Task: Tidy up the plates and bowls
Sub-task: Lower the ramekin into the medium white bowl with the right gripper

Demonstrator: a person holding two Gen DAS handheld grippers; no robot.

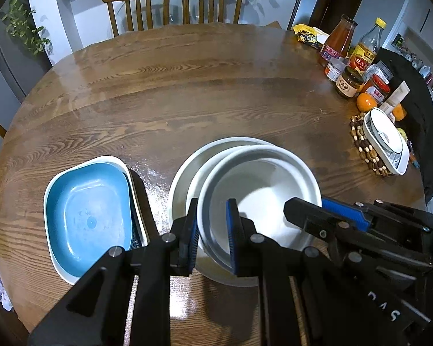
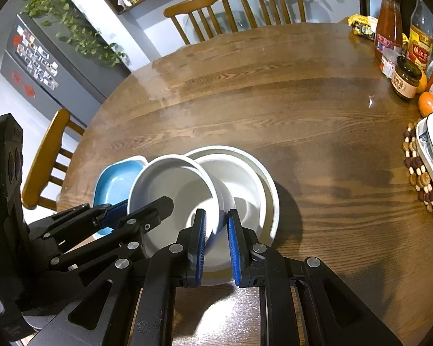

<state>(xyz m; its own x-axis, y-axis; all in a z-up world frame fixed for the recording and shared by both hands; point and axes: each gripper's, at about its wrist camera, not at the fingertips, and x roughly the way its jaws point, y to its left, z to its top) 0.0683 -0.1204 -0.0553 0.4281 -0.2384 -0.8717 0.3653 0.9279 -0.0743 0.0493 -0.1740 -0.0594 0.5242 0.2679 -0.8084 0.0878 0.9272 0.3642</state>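
- Here the left gripper (image 1: 213, 238) has its blue-padded fingers (image 1: 233, 230) closed on the near rim of the upper white round bowl (image 1: 262, 199); one finger is outside the wall and one inside.
- The right gripper (image 2: 217, 243) pinches the same white bowl (image 2: 173, 199) at its rim on the other side, with its fingers (image 2: 233, 242) set across the wall in the same way.
- The held bowl is tilted and sits partly inside a larger white round bowl (image 1: 187, 173), which rests on the brown wooden desk (image 1: 187, 95).
- Just beside this pair, on the left, a blue squarish dish with a white outside (image 1: 86, 213) lies on another dish of a similar shape; only the edge of that lower one shows.
- At the far right edge of the desk, a white rectangular dish with a dark rim (image 1: 385, 141) lies on a beaded wooden trivet (image 1: 363, 150).
- Behind it stand sauce bottles and jars (image 1: 358, 57) and two oranges (image 1: 366, 102).
- Two wooden chairs (image 1: 173, 3) stand at the far side of the desk.
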